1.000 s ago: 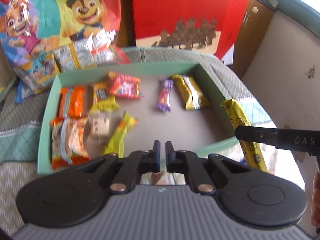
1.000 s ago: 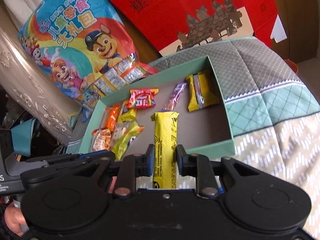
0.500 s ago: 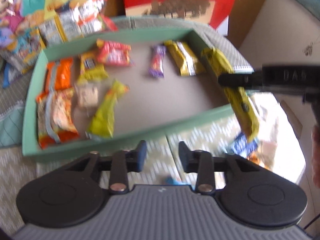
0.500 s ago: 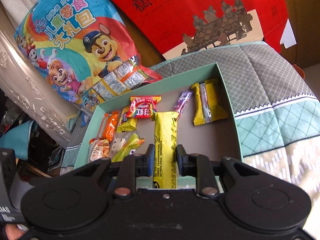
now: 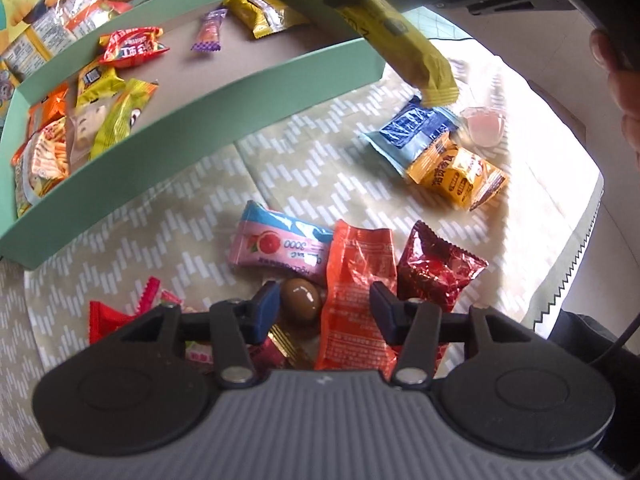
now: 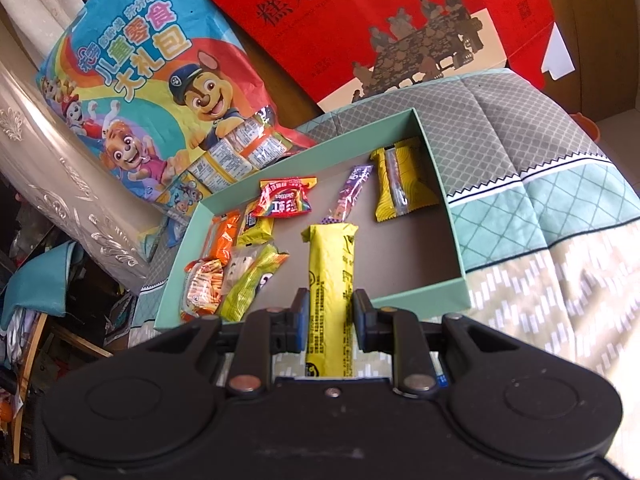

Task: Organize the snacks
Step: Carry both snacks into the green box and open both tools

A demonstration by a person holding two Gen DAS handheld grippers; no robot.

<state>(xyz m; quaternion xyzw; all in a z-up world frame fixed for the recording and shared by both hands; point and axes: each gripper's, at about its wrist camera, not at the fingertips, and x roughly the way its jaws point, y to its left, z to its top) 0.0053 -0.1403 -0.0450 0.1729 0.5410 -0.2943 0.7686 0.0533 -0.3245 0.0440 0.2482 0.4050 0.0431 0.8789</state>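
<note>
Right gripper (image 6: 328, 316) clamps yellow bar (image 6: 330, 276) over green box (image 6: 444, 208): lower inside before releasing. Left gripper (image 5: 324, 308), jaws just opening, empty, above orange packet (image 5: 356, 292) on cloth (image 5: 304, 152): centre packet between both fingers, avoid brown candy (image 5: 300, 299).

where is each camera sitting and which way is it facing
Left wrist: on the left hand-held gripper, looking steeply down at loose snacks on the patterned cloth; jaws open over an orange-red packet; a hand at the right edge.
Right wrist: on the right hand-held gripper, angled down over the green box, shut on a yellow bar.
Shared: box, yellow bar, cloth.
</note>
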